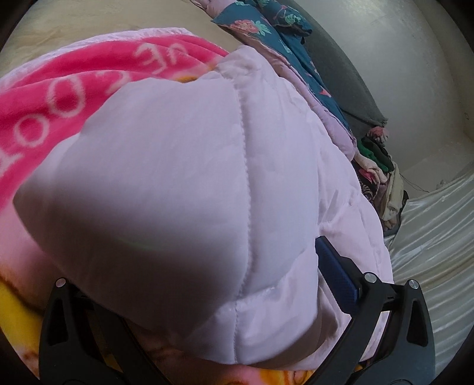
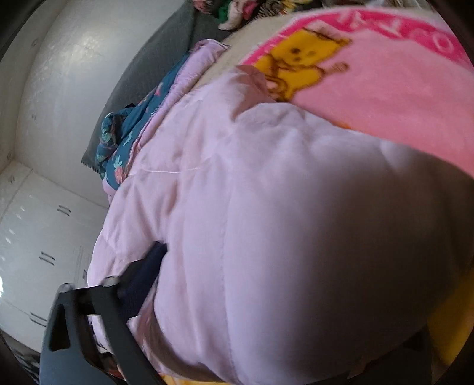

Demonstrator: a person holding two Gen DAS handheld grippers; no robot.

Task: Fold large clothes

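A pale pink quilted puffer jacket (image 1: 177,177) fills the left wrist view and the right wrist view (image 2: 281,222). It lies bunched over a pink blanket with white letters (image 1: 59,88) and a yellow bear print (image 2: 302,59). My left gripper (image 1: 213,293) is closed on a thick fold of the jacket; one blue pad (image 1: 334,275) shows at its right, the other finger is buried under the fabric. My right gripper (image 2: 237,296) also grips a fold of the jacket; only its left finger (image 2: 142,275) shows, blurred.
A teal floral cloth (image 1: 266,26) and a grey blanket (image 1: 349,83) lie along the white wall. A heap of mixed clothes (image 1: 379,165) sits further on. A shiny white sheet (image 1: 429,237) lies at right. White cupboard doors (image 2: 38,242) stand at left in the right wrist view.
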